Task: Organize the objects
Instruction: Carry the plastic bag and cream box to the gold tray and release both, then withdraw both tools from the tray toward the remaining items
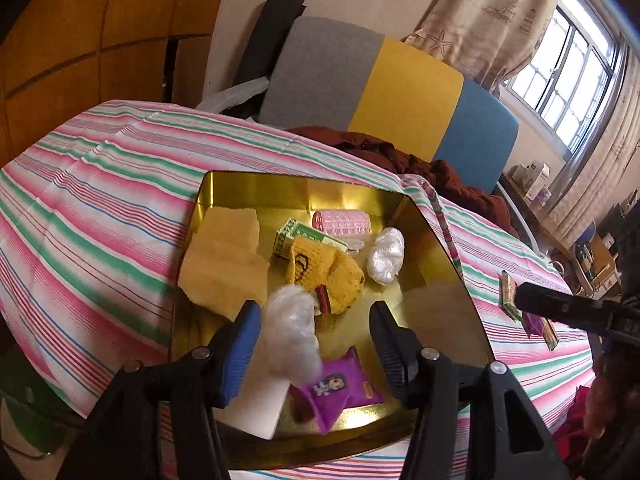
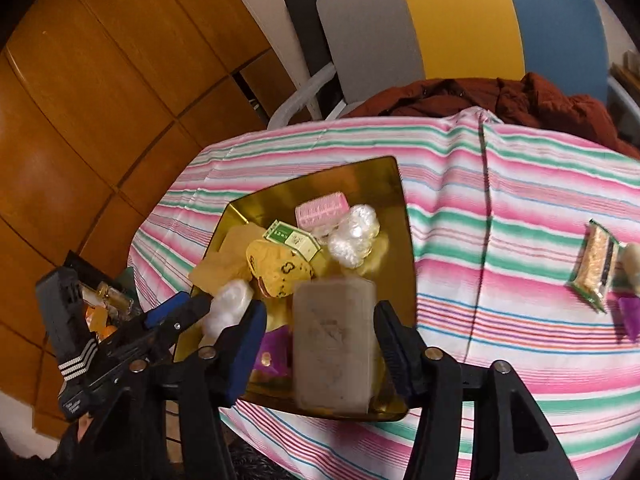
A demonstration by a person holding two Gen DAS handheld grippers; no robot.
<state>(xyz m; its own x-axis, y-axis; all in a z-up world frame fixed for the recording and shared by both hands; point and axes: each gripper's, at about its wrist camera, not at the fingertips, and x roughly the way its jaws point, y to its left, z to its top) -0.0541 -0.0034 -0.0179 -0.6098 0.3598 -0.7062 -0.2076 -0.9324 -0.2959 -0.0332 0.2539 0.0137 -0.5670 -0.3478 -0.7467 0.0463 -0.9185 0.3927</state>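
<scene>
both claws black plastic, silver rivets, one finger blue-padded, one ribbed black.

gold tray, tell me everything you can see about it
The gold tray is a shallow, mirror-shiny, metal-looking dish with low raised walls and rounded corners, lying flat on the striped tablecloth. It holds a yellow sponge piece, a pink roller, a green box, a yellow sock, two clear plastic wads and a purple packet. Both grippers hover over its near edge.

We see the tray on the table; inside, sponge at nine o'clock, roller at twelve, sock centre, packet at six.
</scene>
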